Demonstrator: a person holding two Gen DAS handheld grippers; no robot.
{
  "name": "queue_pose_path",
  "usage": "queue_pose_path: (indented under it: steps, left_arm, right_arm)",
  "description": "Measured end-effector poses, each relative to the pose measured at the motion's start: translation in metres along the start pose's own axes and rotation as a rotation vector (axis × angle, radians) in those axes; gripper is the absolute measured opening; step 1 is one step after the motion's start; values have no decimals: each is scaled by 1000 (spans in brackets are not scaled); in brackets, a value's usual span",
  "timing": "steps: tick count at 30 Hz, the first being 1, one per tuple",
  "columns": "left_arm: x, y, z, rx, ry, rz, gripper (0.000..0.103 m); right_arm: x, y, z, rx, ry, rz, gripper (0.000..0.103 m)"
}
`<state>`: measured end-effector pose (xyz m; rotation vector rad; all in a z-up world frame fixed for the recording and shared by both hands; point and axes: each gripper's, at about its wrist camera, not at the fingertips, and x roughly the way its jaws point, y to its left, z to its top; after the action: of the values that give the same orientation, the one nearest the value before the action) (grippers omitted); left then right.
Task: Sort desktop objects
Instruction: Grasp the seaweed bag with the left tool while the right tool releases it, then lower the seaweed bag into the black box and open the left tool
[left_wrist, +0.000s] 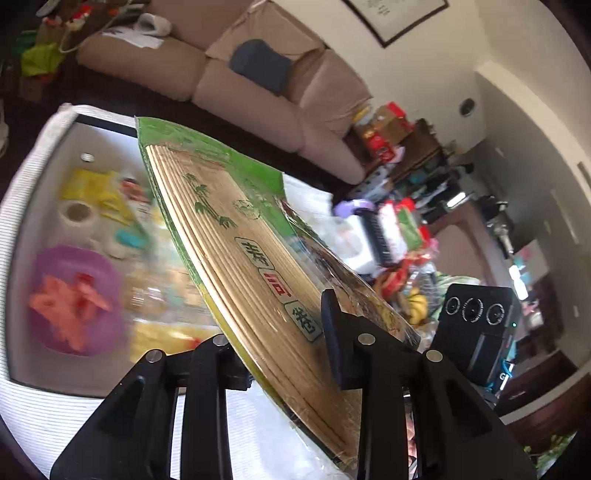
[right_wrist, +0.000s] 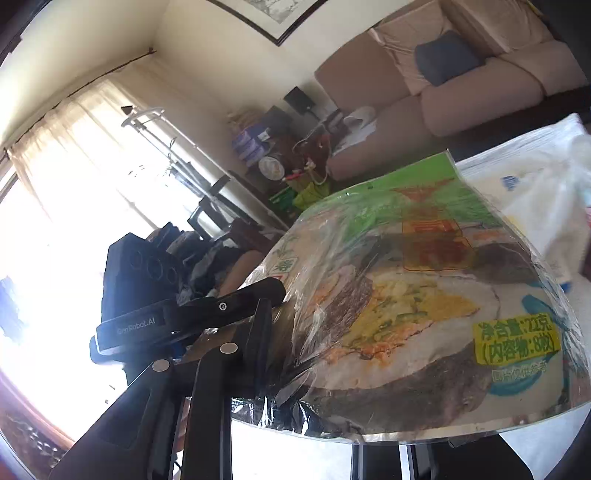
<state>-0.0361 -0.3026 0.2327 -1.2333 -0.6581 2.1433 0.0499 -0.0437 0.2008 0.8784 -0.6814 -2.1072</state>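
Observation:
A flat plastic-wrapped sushi pack (left_wrist: 240, 236), with a bamboo rolling mat on one face and a printed food picture on the other (right_wrist: 424, 295), is held up in the air between both grippers. My left gripper (left_wrist: 288, 354) is shut on its lower edge, fingers on both faces. My right gripper (right_wrist: 314, 350) is shut on the pack's near edge; its left finger (right_wrist: 258, 332) shows, its right finger is hidden behind the pack. The left gripper's body (right_wrist: 147, 295) shows at the left of the right wrist view, and the right gripper's body (left_wrist: 476, 325) shows in the left wrist view.
Below the pack lies a grey tray (left_wrist: 44, 177) on a white ribbed mat, holding a purple bowl (left_wrist: 74, 295) with orange pieces, a tape roll (left_wrist: 75, 212), yellow packets (left_wrist: 96, 188) and other blurred items. A white plastic bag (right_wrist: 535, 184) lies beyond. A beige sofa (left_wrist: 240, 81) stands behind.

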Motion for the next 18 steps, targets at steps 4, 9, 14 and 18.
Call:
queue_pose_path:
  steps: [4,9,14,18]
  left_arm:
    - [-12,55,21,-23,41,107,31]
    - [12,111,24,-44,144,266,37]
    - [23,125,13,-12,177,409,49]
    - [13,124,0,21,165,494,51]
  right_arm:
    - [80,10,-6,56,35,-12,22]
    - [147,6,-29,84,136,-116,23]
    - [171,-1,-53,117,302,-151,45]
    - [165,15,-61,39,431,-143,53]
